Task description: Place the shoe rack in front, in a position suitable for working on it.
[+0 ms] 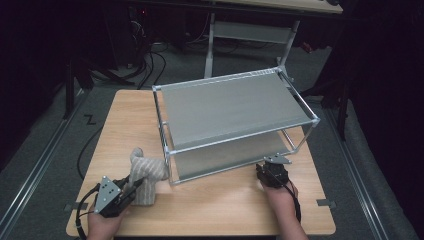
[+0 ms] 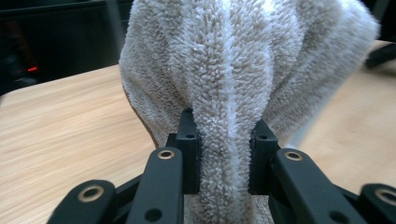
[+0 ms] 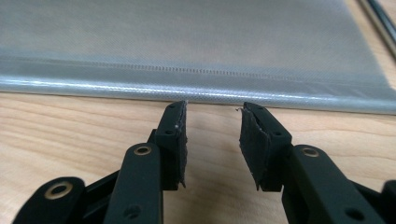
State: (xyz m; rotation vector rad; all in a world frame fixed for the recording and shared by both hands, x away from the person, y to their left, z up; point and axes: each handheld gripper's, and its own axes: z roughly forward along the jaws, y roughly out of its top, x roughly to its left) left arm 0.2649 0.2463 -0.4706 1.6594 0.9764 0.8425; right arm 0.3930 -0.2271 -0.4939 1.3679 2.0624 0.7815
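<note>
Towel (image 2: 233,84), fluffy and grey-white, stands bunched on the wooden surface (image 1: 210,205) just beside the rack (image 1: 235,120), at its front left corner. The left gripper (image 2: 224,154) pinches a fold between its fingers. The right gripper (image 3: 212,140), fingers apart on nothing, faces the rack's lower shelf (image 3: 187,42).
</note>
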